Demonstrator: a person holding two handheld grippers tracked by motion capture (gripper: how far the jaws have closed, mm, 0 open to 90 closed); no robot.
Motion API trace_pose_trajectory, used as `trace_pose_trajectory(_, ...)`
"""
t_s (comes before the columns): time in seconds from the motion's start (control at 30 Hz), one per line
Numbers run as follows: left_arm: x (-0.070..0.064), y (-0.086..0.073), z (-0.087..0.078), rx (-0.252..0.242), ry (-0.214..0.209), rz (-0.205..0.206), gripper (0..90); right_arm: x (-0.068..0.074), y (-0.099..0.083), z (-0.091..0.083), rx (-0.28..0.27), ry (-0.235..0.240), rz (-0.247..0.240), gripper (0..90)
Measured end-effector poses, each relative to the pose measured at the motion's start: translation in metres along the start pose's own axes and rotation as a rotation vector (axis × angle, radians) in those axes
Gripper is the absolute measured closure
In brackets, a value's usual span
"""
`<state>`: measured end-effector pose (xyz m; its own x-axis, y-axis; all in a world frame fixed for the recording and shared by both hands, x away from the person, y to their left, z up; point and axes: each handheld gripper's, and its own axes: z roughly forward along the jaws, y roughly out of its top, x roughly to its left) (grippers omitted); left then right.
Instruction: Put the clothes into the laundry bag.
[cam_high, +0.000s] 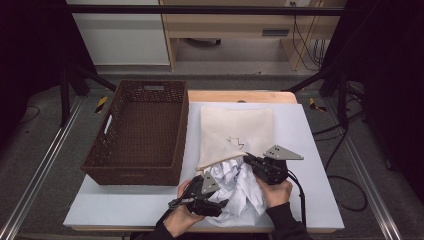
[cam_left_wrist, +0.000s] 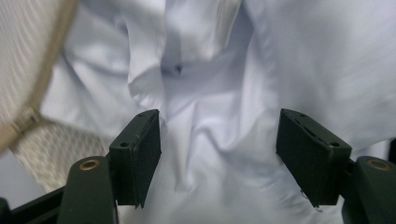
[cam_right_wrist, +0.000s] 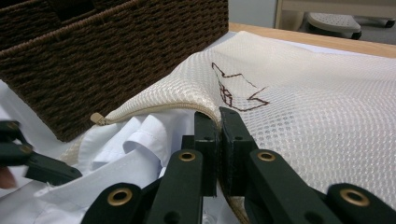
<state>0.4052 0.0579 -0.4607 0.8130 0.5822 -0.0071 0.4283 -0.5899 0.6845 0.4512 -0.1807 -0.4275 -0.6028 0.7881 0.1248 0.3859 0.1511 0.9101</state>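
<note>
Overhead, the white shirt (cam_high: 239, 187) spills crumpled from the mesh bag (cam_high: 237, 131) onto the tabletop (cam_high: 310, 150), beside the wicker basket (cam_high: 140, 132). Close up, the right claw (cam_right_wrist: 218, 122) is pressed together, pinching the bag's zipper edge, while the left claw (cam_left_wrist: 217, 140) stands spread against the shirt's folds.

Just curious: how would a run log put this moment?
right gripper: shut on mesh bag rim | left gripper: open over white shirt
</note>
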Motion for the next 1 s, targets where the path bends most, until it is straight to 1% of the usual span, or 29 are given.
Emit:
trace_pose_trajectory(0.03, 0.001, -0.002, 0.004, 0.003, -0.006, -0.020, 30.2, 0.000, 0.000, 0.000, -0.001, 0.000, 0.001, 86.6)
trace_pose_trajectory(0.07, 0.001, -0.004, 0.006, -0.006, -0.002, -0.028, 32.1, 0.000, 0.000, 0.000, 0.002, 0.002, -0.005, 86.6)
trace_pose_trajectory(0.1, 0.000, -0.006, 0.008, -0.005, 0.010, -0.014, 35.9, 0.000, 0.000, 0.000, 0.002, 0.001, -0.005, 86.7)
trace_pose_trajectory(0.17, -0.003, -0.006, 0.010, 0.006, 0.058, 0.039, 44.8, 0.000, -0.001, 0.001, 0.007, 0.005, -0.005, 86.6)
trace_pose_trajectory(0.2, -0.005, -0.006, 0.010, 0.011, 0.071, 0.049, 49.0, 0.001, -0.001, 0.001, 0.007, 0.005, -0.006, 86.7)
trace_pose_trajectory(0.23, -0.005, -0.005, 0.009, 0.015, 0.071, 0.055, 52.5, 0.001, -0.001, 0.002, 0.007, 0.005, -0.005, 86.6)
trace_pose_trajectory(0.27, -0.005, -0.005, 0.009, 0.019, 0.051, 0.054, 58.4, 0.001, -0.001, 0.002, 0.004, 0.004, -0.004, 86.7)
trace_pose_trajectory(0.3, -0.004, -0.005, 0.009, 0.017, 0.038, 0.042, 67.4, 0.001, -0.001, 0.002, 0.004, 0.003, -0.005, 86.6)
trace_pose_trajectory(0.33, -0.004, -0.005, 0.009, 0.016, 0.043, 0.046, 70.3, 0.001, -0.001, 0.001, 0.005, 0.002, -0.004, 86.6)
trace_pose_trajectory(0.37, -0.004, -0.005, 0.008, 0.008, 0.038, 0.045, 74.9, 0.001, -0.001, 0.001, 0.006, 0.002, -0.005, 86.6)
trace_pose_trajectory(0.4, -0.003, -0.004, 0.006, 0.002, 0.034, 0.034, 79.6, 0.001, -0.001, 0.001, 0.006, 0.002, -0.006, 86.6)
trace_pose_trajectory(0.43, -0.002, -0.003, 0.003, -0.007, 0.028, 0.028, 82.2, 0.001, -0.001, 0.000, 0.004, 0.001, -0.007, 86.6)
trace_pose_trajectory(0.47, -0.001, -0.002, 0.001, -0.023, 0.025, 0.030, 83.3, 0.001, -0.001, 0.000, 0.005, 0.001, -0.007, 86.6)
trace_pose_trajectory(0.53, 0.001, 0.002, -0.006, -0.064, 0.015, 0.009, 84.4, 0.000, -0.001, 0.001, 0.003, 0.002, -0.003, 86.7)
trace_pose_trajectory(0.57, 0.001, 0.004, -0.009, -0.088, 0.011, 0.006, 84.6, 0.000, -0.001, 0.001, 0.002, 0.002, 0.001, 86.7)
trace_pose_trajectory(0.63, 0.002, 0.012, -0.015, -0.128, 0.030, 0.012, 85.2, 0.000, -0.001, 0.001, -0.002, 0.003, 0.000, 86.7)
trace_pose_trajectory(0.73, 0.004, 0.024, -0.018, -0.165, 0.047, 0.012, 86.3, 0.000, -0.001, 0.001, -0.003, 0.004, 0.003, 86.7)
trace_pose_trajectory(0.83, 0.010, 0.035, -0.010, -0.172, 0.034, -0.017, 86.2, 0.000, -0.001, 0.000, -0.007, 0.007, 0.006, 86.8)
trace_pose_trajectory(0.97, 0.015, 0.048, 0.009, -0.139, 0.065, -0.022, 86.3, 0.000, -0.001, 0.000, -0.008, 0.011, -0.001, 87.0)
trace_pose_trajectory(1.0, 0.016, 0.050, 0.014, -0.135, 0.078, -0.017, 86.4, 0.000, -0.001, 0.000, -0.009, 0.013, -0.001, 86.9)
